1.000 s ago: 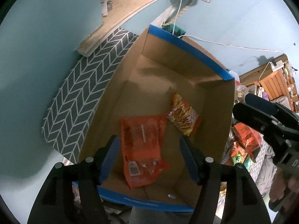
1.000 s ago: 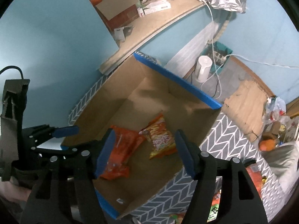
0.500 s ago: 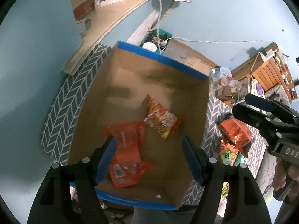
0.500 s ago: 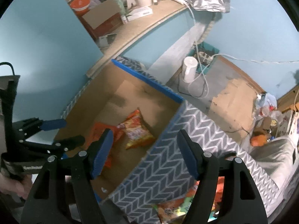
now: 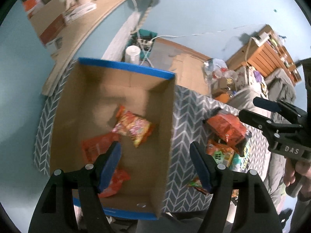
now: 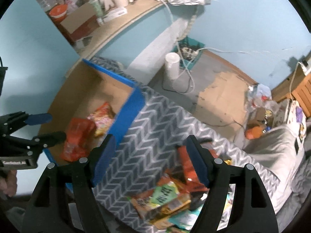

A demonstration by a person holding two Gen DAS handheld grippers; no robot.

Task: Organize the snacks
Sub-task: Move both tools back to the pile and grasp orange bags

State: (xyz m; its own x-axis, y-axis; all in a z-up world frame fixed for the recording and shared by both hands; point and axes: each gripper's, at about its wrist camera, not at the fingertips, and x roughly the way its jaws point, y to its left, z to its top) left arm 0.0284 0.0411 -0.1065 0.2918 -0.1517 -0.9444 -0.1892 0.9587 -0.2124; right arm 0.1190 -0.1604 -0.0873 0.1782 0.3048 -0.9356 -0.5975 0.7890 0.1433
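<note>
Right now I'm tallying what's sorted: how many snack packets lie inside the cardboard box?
2: a flat orange foil packet near the box's front left, and a yellow-pink printed packet beside it, toward the middle. None seems hidden.

Both wrist cams look steeply down. Left view sits above the cardboard box (image 5: 171, 120); right view above the chevron blanket (image 6: 155, 128) beside it. Shared: box, blanket, snack pile (image 6: 171, 196), each other's gripper at frame edge.

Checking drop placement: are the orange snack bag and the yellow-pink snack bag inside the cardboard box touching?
Touching. The left wrist view shows the yellow-pink snack bag lying with its lower corner over the orange snack bag's top edge.
</note>
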